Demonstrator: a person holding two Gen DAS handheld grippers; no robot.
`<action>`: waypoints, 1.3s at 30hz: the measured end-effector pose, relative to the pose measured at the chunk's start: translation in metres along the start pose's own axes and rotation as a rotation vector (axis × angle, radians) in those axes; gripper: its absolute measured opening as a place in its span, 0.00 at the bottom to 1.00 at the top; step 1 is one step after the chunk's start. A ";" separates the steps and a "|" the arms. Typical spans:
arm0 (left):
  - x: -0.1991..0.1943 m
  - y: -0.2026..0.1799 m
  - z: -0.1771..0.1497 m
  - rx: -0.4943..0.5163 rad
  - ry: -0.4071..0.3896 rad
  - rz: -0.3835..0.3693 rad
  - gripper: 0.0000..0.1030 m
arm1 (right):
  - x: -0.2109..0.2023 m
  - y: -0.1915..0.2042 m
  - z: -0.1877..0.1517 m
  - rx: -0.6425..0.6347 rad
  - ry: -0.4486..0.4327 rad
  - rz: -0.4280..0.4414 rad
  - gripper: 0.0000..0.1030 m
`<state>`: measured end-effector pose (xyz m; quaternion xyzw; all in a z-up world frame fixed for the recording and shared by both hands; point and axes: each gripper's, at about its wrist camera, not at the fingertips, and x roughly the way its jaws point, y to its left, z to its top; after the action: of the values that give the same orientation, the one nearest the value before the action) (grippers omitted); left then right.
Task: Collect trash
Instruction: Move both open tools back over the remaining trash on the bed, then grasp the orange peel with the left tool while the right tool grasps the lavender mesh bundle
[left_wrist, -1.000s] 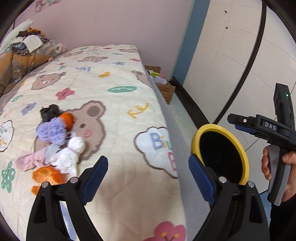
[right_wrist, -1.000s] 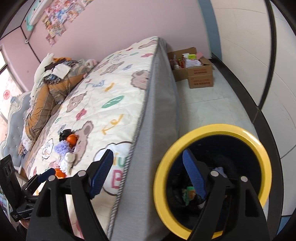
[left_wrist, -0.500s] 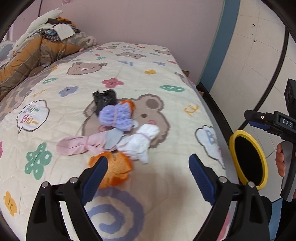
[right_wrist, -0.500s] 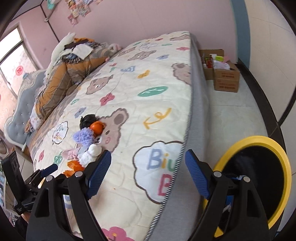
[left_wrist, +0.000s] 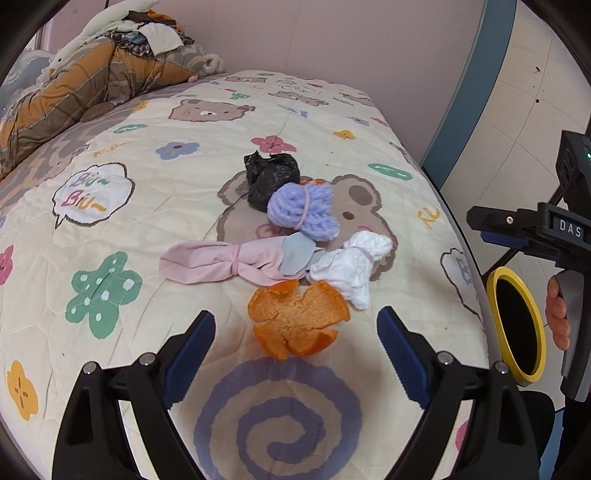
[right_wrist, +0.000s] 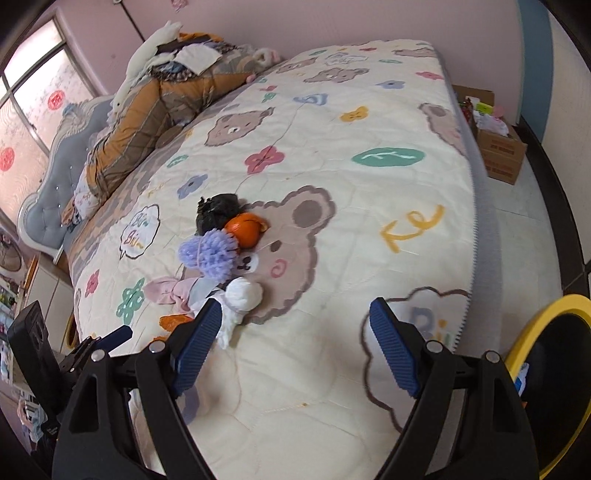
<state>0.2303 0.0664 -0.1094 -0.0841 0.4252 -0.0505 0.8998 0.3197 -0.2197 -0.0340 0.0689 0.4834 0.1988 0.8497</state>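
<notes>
The blue-padded fingers (left_wrist: 192, 341) of the left gripper (left_wrist: 295, 345) are standing wide apart and gripping nothing, hovering over a bed (left_wrist: 110, 206) with a cream bear-and-flower quilt. Lying just beyond them is a flattened orange peel (left_wrist: 295, 321). Behind it, clustered on a printed bear face, are sitting a pink knotted cloth (left_wrist: 221, 262), a white tied bundle (left_wrist: 351, 267), a lilac yarn bundle (left_wrist: 303, 210) and a crumpled black bag (left_wrist: 269, 177), with a whole orange (right_wrist: 243, 229) tucked between bag and yarn. The right gripper (right_wrist: 293, 347) is also spreading wide with nothing between its pads, pointing down at bare quilt. A yellow-rimmed bin (left_wrist: 517, 325) is standing on the floor beside the bed's edge.
</notes>
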 end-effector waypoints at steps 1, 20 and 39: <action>0.002 0.003 -0.001 -0.007 0.004 0.000 0.83 | 0.007 0.007 0.002 -0.016 0.013 0.005 0.76; 0.039 0.019 -0.003 -0.090 0.053 -0.075 0.73 | 0.115 0.077 0.047 -0.071 0.189 0.101 0.76; 0.049 0.023 -0.008 -0.076 0.078 -0.060 0.03 | 0.172 0.094 0.042 -0.066 0.243 0.150 0.47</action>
<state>0.2558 0.0800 -0.1563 -0.1287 0.4587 -0.0645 0.8769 0.4077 -0.0619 -0.1193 0.0521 0.5695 0.2847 0.7693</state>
